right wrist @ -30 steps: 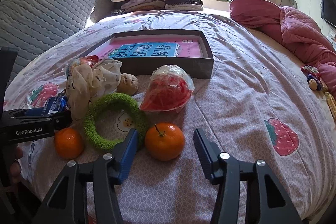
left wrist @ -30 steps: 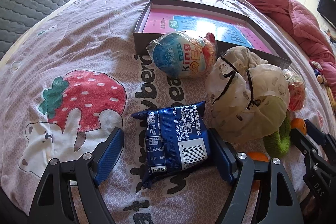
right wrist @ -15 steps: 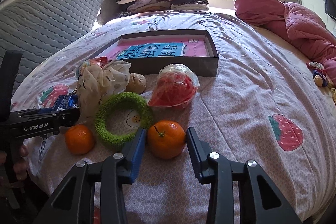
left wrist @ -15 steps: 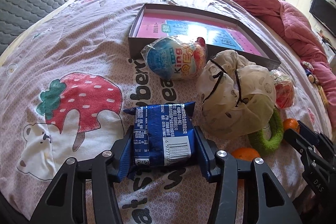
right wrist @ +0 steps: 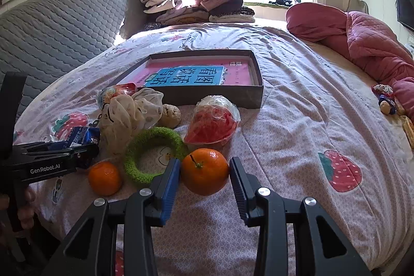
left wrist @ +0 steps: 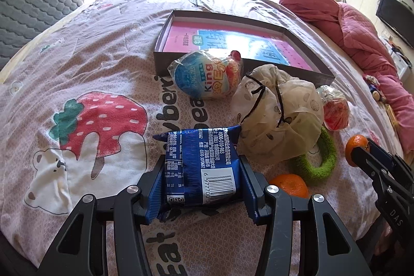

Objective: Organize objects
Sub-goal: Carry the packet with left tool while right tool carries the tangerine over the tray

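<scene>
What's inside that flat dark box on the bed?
The box holds a pink sheet or book with a blue panel of big characters, lying flat. It covers the box floor, so anything beneath it can't be seen.

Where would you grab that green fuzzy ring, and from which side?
Take the green ring across its near band, from above, one pad inside the hole. It lies flat on the bed, and its far side is crowded by the cloth bag and red packet.

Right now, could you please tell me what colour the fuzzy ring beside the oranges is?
Bright green; the fuzzy ring shows best in the right wrist view.
</scene>
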